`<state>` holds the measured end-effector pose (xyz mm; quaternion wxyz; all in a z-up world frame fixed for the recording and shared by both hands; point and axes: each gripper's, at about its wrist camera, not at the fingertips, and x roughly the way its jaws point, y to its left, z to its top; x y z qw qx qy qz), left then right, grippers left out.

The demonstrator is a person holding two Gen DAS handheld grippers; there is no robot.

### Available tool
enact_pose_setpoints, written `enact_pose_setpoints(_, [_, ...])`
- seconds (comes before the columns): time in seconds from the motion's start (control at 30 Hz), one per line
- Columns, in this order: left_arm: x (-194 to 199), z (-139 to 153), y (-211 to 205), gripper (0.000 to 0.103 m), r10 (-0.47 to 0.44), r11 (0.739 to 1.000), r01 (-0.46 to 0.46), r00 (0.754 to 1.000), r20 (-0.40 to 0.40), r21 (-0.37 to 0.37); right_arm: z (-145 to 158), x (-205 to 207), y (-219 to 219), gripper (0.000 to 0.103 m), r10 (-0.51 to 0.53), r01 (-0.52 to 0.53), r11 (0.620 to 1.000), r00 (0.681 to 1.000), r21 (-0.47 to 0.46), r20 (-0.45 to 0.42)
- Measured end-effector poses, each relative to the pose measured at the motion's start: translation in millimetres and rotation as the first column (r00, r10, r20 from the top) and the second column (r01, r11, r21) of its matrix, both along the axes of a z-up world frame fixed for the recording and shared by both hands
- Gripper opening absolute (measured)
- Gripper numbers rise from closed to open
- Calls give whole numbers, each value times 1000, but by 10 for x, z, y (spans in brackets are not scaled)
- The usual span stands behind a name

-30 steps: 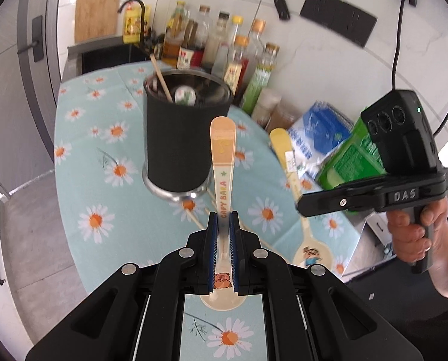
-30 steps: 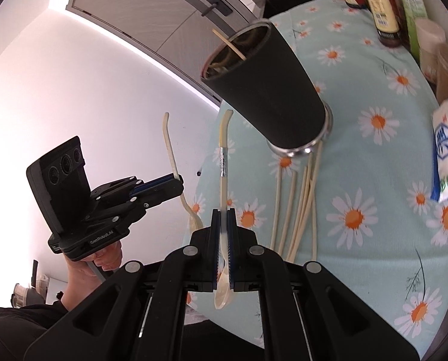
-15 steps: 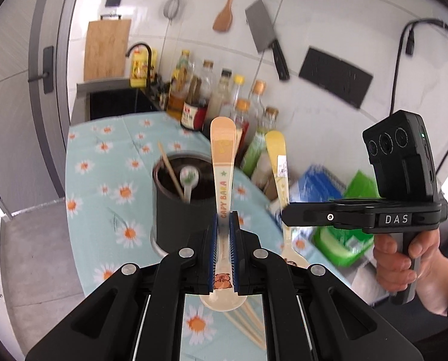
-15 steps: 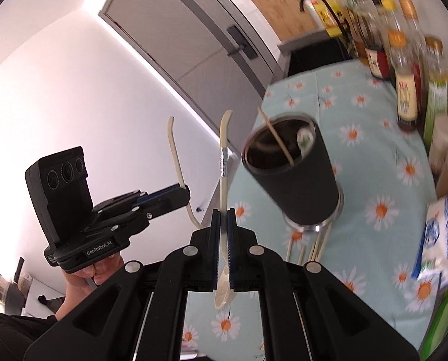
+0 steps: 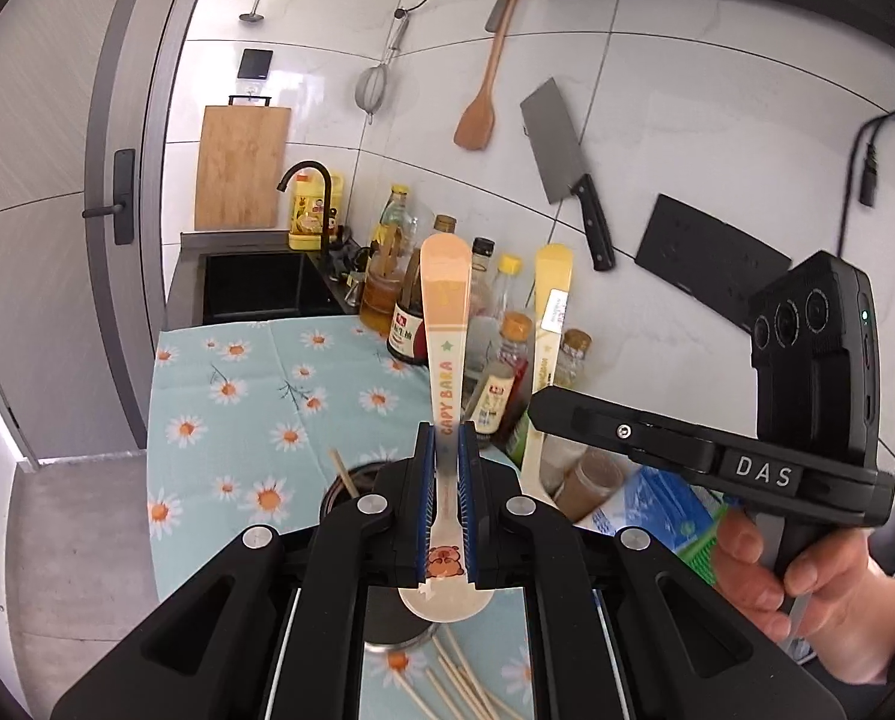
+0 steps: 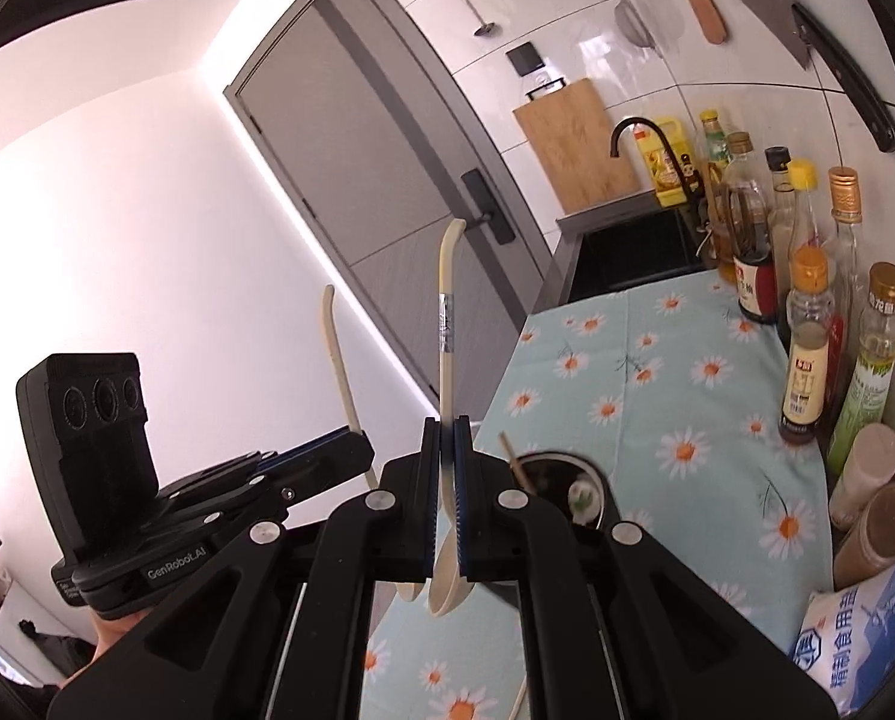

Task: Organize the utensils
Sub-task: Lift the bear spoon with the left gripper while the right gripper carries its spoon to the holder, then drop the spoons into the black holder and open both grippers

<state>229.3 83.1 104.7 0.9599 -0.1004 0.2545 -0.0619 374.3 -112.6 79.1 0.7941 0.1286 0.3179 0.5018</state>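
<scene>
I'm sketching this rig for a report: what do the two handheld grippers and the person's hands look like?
Both are matte black. Each gripper, the left gripper and right gripper alike, has blue ribbed finger pads, silver pivot bolts and a boxy three-lens module. The right's body reads "DAS", the left's "GenRobot.AI". The right hand is bare, with a dark cuff.

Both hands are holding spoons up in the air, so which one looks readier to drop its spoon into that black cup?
Probably the left gripper: its capybara spoon's bowl hangs over the black cup. The right gripper holds its cream spoon slightly beside it.
</scene>
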Motion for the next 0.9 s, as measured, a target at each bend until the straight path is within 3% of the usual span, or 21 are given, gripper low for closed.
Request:
enact_pose_setpoints(0.23, [240,-98,23,7,26,1000,-26,1000,17,2,-165,264,144,6,6,-6,1000,1000,-7,-1])
enact_pose_setpoints(0.47, [478,-357,100,7,60,998,-60,998,-32,5,-410,430,292,7,20,-21,999,999,-34,-30])
enact_pose_setpoints(0.6, [600,-473,172,9,59,998,-62,995,-79,-31,-512,502,346,8,29,-31,999,998,-45,-54])
enact_pose_setpoints(0.67, [629,-515,190,17,72,997,-74,993,-92,-25,-541,542,356,24,30,-34,999,996,-42,-79])
enact_pose_setpoints(0.7, [637,-523,199,26,77,996,-80,992,-96,-26,-558,564,348,29,30,-34,999,995,-35,-98])
enact_pose_setpoints(0.73, [634,-532,209,31,85,996,-88,992,-97,-26,-573,581,330,29,25,-28,999,994,-26,-108])
enact_pose_setpoints(0.9, [580,-545,229,32,96,995,-99,991,-94,-27,-556,570,251,29,5,-8,1000,995,-24,-99])
